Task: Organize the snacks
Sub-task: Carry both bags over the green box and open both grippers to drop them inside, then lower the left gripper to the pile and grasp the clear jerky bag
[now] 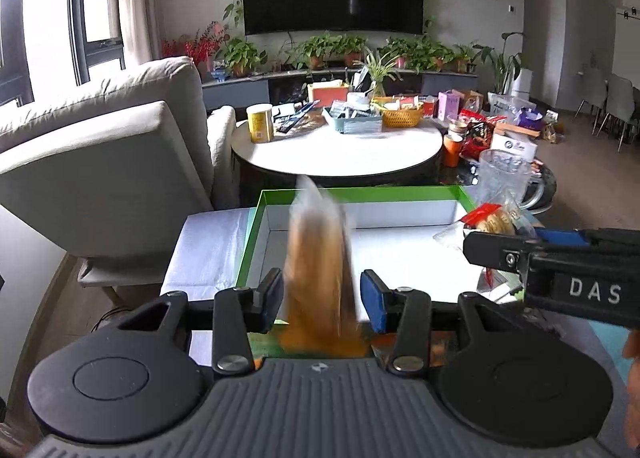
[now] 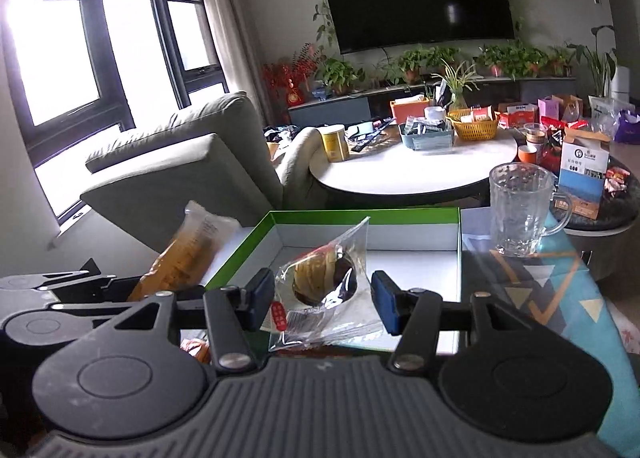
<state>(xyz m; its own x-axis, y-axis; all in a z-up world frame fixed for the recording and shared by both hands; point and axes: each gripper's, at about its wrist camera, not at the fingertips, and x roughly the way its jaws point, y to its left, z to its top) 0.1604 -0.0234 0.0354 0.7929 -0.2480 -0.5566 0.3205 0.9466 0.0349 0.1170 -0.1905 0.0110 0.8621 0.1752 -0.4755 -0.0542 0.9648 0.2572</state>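
Left wrist view shows the left hand-held gripper [image 1: 320, 300] clamped narrowly on a long orange snack packet [image 1: 318, 262], whose long axis runs forward along the fingers and tilts up, its clear end reaching over the near left part of the green-rimmed box [image 1: 250, 242]. The box lies straight ahead and below, open side up, its white floor bare there. In the right wrist view the right hand-held gripper [image 2: 323, 300] stands wider and carries a clear bag with a round cookie [image 2: 322, 280] between its pads; I judge it held, though contact at the right pad is hard to see. That bag hangs over the box's near middle. Both loads are already above the box, the left one nearer its left wall, so each drop needs mainly a lowering. A glass mug [image 2: 520, 209] stands on the desk just right of the box.
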